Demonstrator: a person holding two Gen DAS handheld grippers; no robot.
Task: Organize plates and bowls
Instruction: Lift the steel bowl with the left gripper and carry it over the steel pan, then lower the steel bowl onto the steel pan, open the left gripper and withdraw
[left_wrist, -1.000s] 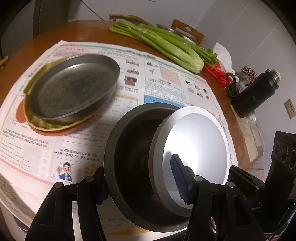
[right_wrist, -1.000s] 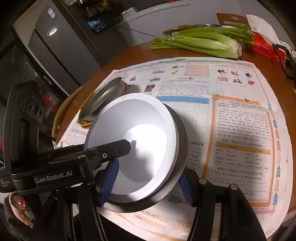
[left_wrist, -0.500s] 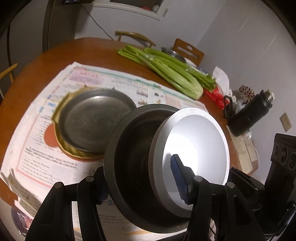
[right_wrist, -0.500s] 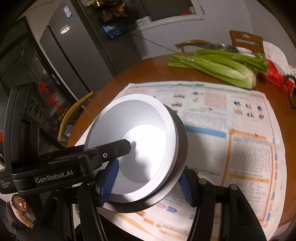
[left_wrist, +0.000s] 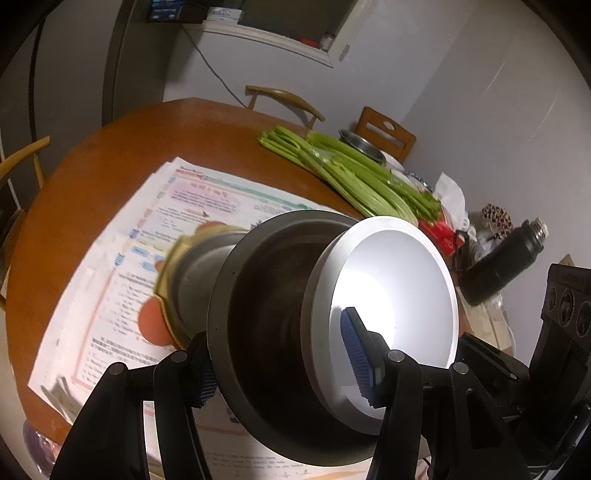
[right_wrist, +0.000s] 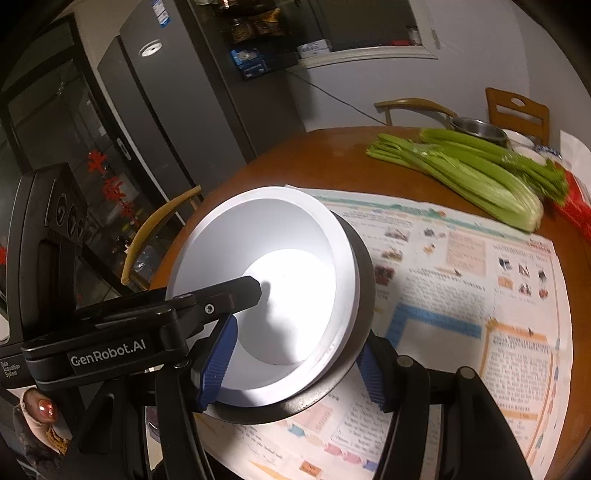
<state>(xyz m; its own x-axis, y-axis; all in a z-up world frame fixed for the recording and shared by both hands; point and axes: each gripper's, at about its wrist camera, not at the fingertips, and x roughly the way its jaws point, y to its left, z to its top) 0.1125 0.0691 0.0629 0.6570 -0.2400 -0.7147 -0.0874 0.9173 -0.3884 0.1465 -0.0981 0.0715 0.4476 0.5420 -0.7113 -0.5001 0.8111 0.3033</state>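
Bowls: we hold a white bowl (left_wrist: 402, 280) nested inside a dark bowl (left_wrist: 266, 325), both tipped on edge and raised above the table (left_wrist: 110, 155).
Left gripper (left_wrist: 284, 365): we grip the rims of both bowls, one blue pad inside the white bowl, the other finger outside the dark one.
Right gripper (right_wrist: 295, 362): we clamp the same pair from the opposite side, one blue pad inside the white bowl (right_wrist: 273, 280) and one under the dark bowl (right_wrist: 360, 273).
Plates: a grey metal plate (left_wrist: 199, 277) sits on a yellow plate (left_wrist: 168, 273) on the newspaper (left_wrist: 155, 221), partly hidden behind the dark bowl.
Table: celery (right_wrist: 476, 173) lies at the far side, well apart from the bowls; a black flask (left_wrist: 506, 262) stands near the edge.
Person: a fingertip (right_wrist: 46, 406) shows at the lower left of the right wrist view.
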